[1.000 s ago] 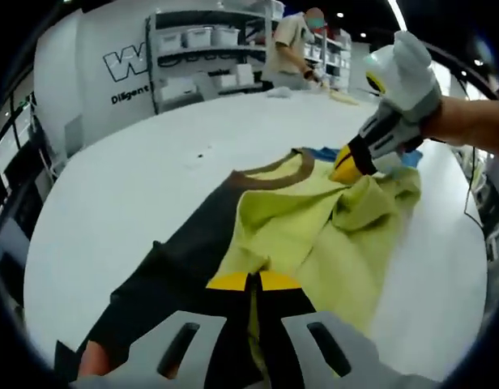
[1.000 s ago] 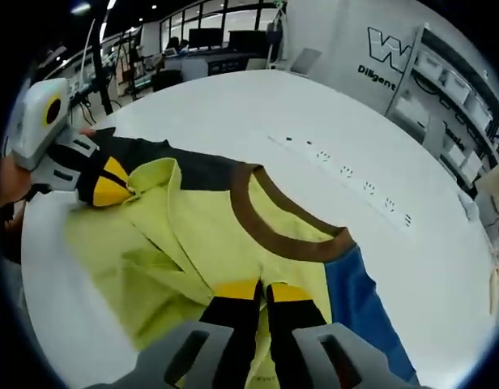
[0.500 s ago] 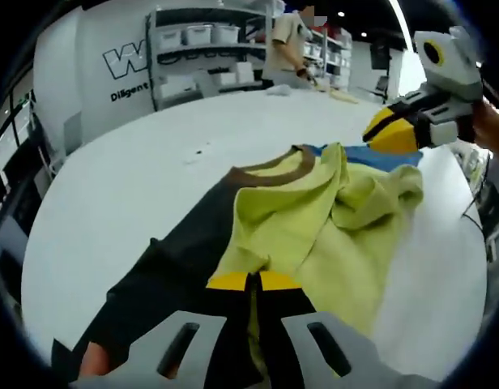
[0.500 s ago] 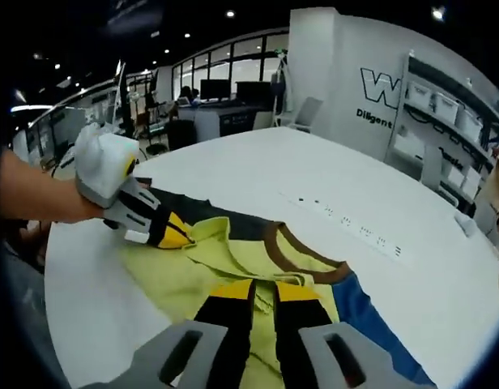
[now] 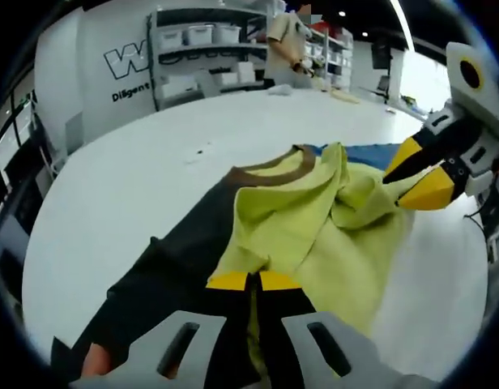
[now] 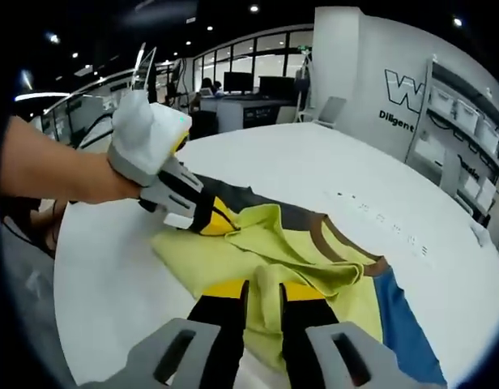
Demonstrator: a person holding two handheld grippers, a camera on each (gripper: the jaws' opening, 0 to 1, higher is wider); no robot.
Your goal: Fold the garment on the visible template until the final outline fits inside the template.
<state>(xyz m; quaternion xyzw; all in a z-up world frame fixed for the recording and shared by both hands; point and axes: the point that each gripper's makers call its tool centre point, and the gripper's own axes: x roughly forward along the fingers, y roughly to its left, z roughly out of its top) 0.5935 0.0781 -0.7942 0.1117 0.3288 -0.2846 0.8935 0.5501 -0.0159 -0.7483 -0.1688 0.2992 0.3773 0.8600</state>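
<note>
Shelves (image 5: pixel 205 44) of bins and a person (image 5: pixel 292 44) stand beyond the white table (image 5: pixel 120 178). The shirt (image 5: pixel 306 219) lies bunched on the table. The left gripper (image 5: pixel 251 281) is clamped on its yellow edge. The right gripper (image 6: pixel 262 289), jaws parted, straddles a yellow fold, raised above the table.

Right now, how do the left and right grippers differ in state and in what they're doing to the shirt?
The left gripper is shut on the yellow shirt panel, pinning its edge low by the table. The right gripper is open, its jaws standing astride a raised fold without clamping it. Both have yellow-tipped black jaws and sit at the same shirt.
</note>
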